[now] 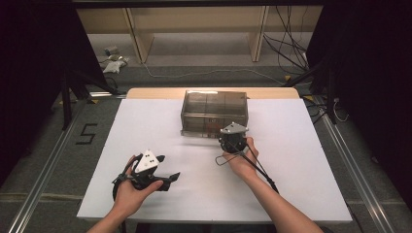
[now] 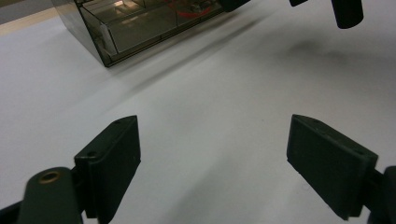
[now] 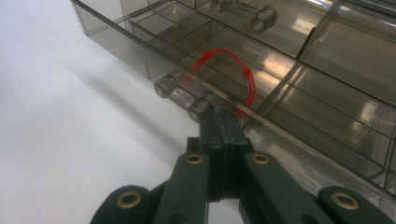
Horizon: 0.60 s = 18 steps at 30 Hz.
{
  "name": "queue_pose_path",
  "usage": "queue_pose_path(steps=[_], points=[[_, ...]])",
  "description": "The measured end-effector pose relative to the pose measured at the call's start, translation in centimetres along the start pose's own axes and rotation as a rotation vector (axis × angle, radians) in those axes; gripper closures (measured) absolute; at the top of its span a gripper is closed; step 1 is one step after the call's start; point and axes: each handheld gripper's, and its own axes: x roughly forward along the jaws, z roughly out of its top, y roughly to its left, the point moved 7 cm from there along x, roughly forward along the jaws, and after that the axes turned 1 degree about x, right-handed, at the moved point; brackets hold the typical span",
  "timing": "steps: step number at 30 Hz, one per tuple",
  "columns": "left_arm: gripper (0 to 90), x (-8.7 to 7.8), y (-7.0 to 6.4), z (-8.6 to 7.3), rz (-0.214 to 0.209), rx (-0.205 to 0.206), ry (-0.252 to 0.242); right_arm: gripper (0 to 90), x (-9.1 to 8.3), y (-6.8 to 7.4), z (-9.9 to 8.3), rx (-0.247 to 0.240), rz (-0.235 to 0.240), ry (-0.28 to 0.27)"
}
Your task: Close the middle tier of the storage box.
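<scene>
A smoky clear drawer box [image 1: 214, 109] stands at the back middle of the white table [image 1: 145, 126]. In the right gripper view its front drawer [image 3: 140, 35] has dividers, a clear bar handle [image 3: 182, 95] and a red string loop [image 3: 233, 58] tied there. My right gripper [image 1: 229, 137] [image 3: 224, 122] is at the box's front edge, jaws pressed together where the string's lower end runs in. My left gripper [image 1: 169, 167] [image 2: 215, 135] rests low over bare table at the front left, open with nothing between its jaws. The box's corner [image 2: 140, 28] shows ahead of it.
The table's front edge [image 1: 214, 218] is close to the person's forearms. A thin wire loop [image 1: 224, 158] and cable [image 1: 262, 172] trail from the right gripper. Beyond the table lie floor cables [image 1: 194, 74] and a wooden shelf frame [image 1: 141, 39].
</scene>
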Motion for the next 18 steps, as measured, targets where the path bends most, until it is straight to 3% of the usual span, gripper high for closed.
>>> queue_pose_path(steps=[18], points=[[17.5,0.01,-0.01,-0.01,-0.002,-0.001,0.000,90.0,0.09,-0.25,0.13,0.005,-0.006,0.002]])
